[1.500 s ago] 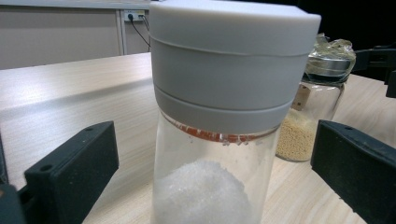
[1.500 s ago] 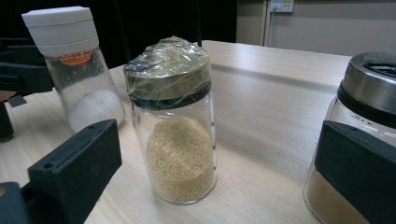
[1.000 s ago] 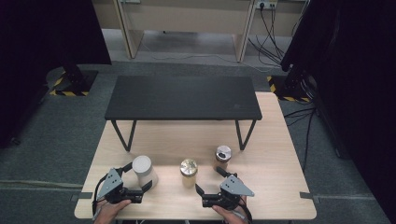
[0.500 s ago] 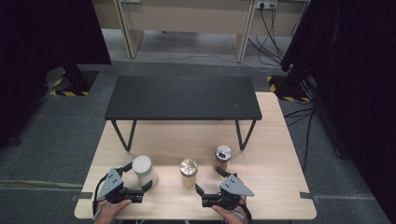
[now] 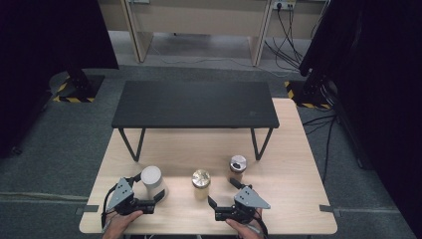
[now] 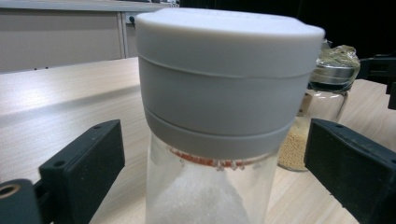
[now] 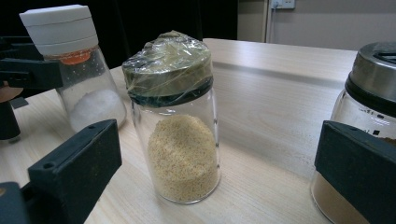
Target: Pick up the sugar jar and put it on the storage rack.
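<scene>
A glass jar with a white lid [image 5: 152, 180] and white powder inside stands at the front left of the wooden table [image 5: 293, 169]. My left gripper [image 5: 148, 187] has one jaw on each side of it. In the left gripper view the jar [image 6: 219, 93] sits between the jaws with a gap on both sides. The jaws have just been closing a little and are still open [image 6: 217, 137]. A gold-lidded jar of yellow grains [image 5: 201, 180] [image 7: 180, 135], its lid wrapped in film, stands in front of my open right gripper [image 5: 221, 192] [image 7: 224, 144], not touched.
A silver-lidded jar of brown powder [image 5: 238, 165] [image 7: 373, 93] stands to the right of the gold-lidded one. A low black bench [image 5: 194, 104] on thin legs covers the far half of the table. Cables and desk legs lie on the floor beyond.
</scene>
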`<state>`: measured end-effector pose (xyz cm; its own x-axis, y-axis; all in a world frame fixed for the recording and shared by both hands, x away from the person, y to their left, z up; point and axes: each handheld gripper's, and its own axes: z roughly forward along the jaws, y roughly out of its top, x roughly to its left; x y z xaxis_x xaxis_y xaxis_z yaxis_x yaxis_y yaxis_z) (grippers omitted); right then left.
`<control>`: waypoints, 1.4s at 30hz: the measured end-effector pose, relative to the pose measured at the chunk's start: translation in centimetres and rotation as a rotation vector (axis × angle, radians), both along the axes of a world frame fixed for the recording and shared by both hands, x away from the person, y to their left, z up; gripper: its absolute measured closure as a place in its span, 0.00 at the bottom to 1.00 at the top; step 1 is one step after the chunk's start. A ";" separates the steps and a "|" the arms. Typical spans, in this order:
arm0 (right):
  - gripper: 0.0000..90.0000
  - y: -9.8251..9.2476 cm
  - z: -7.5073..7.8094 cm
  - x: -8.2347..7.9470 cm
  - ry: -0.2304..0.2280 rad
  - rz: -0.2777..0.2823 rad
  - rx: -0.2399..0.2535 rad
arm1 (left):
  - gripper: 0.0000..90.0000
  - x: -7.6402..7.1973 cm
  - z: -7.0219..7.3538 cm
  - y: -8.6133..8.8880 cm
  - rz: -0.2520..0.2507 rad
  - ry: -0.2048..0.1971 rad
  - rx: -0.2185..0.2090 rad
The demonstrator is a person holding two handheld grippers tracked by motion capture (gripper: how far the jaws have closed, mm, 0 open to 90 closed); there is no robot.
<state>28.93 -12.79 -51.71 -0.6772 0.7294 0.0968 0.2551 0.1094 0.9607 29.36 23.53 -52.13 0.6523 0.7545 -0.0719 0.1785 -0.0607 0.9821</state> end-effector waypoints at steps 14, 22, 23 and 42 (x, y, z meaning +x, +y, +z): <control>0.01 0.0 -0.1 0.1 0.005 0.001 0.001 | 0.27 0.5 0.3 0.1 -0.008 -0.010 0.005; 0.01 0.0 -0.2 0.1 0.006 0.001 -0.001 | 0.39 0.5 0.5 0.0 -0.020 -0.028 0.020; 0.01 0.1 -0.2 0.1 0.007 0.001 -0.001 | 0.39 0.5 0.6 0.0 -0.018 -0.026 0.024; 0.01 0.1 -0.2 0.1 0.006 0.001 -0.001 | 0.39 0.2 2.0 0.4 -0.002 -0.013 -0.015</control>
